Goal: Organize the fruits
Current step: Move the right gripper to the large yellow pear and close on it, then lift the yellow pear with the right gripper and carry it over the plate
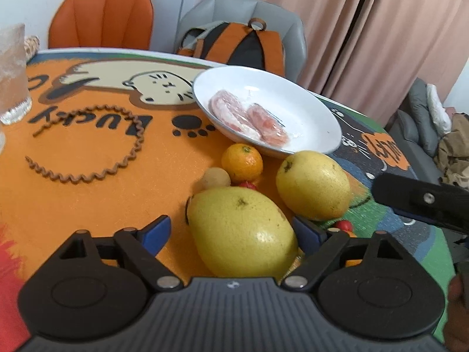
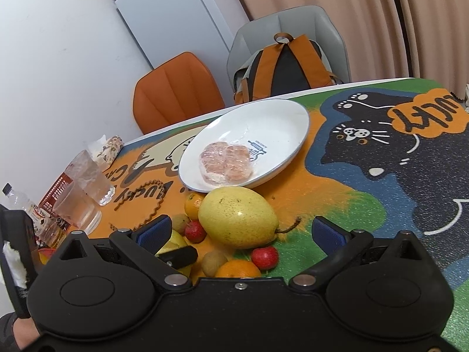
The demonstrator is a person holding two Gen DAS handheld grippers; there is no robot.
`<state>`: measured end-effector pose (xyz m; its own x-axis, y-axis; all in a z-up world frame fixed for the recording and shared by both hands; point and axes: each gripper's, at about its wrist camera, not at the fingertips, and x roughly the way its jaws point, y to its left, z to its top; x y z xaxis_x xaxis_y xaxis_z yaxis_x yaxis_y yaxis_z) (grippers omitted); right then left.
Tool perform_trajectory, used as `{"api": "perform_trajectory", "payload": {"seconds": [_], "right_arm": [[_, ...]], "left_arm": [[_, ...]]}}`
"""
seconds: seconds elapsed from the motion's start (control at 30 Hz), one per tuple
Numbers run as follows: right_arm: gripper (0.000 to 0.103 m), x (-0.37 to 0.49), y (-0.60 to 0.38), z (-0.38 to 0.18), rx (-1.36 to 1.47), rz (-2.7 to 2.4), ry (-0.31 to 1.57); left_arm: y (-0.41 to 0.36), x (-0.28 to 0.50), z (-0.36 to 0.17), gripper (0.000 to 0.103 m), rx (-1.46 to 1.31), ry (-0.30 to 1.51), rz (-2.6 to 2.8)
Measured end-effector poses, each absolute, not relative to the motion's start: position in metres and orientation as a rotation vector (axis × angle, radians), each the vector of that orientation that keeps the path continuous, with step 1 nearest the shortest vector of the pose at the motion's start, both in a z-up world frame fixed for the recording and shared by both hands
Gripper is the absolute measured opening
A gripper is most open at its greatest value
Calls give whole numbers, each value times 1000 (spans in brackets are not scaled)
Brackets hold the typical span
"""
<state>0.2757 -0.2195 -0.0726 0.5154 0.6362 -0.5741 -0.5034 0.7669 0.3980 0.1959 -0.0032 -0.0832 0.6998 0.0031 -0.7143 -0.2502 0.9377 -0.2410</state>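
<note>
A large yellow citrus fruit (image 1: 240, 231) lies on the orange mat between the blue pads of my left gripper (image 1: 233, 231). The jaws are open: the left pad stands clear of the fruit and the right pad is right at its side. A second yellow fruit (image 1: 313, 184) lies behind it, and my right gripper (image 2: 241, 231) is open around that fruit (image 2: 237, 217) with gaps on both sides. A tangerine (image 1: 241, 162), a small brown fruit (image 1: 217, 179) and small red fruits (image 2: 263, 256) crowd around them. A white plate (image 1: 293, 102) holds wrapped pink fruit segments (image 1: 249, 117).
Two glasses (image 2: 88, 176) and a bottle (image 2: 17, 202) stand at the table's left. A brown beaded string (image 1: 88, 173) curls on the mat. Beyond the far edge are an orange chair (image 1: 102, 14) and a grey chair with a backpack (image 1: 234, 44).
</note>
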Motion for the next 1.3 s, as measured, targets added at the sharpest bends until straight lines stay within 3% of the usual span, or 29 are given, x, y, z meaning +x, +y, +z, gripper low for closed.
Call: {"api": "perform_trajectory", "payload": {"seconds": [0.1,1.0,1.1,1.2,1.3], "right_arm": [[103,277,-214,-72,180,693,764],[102,300,-157,-99,5,681,810],[97,302,-153,-103,-11,689,822],[81,303,-151,-107,-38,671,824],[79,303,-152,-106,-59,674,817]], "left_arm": [[-3,193,-83,67,-355,793,100],[48,178,-77,66,-398,741,181],[50,180,-78,66,-399,738,180],[52,182,-78,66,-406,736,179],[52,181,-78,66,-407,735,178]]}}
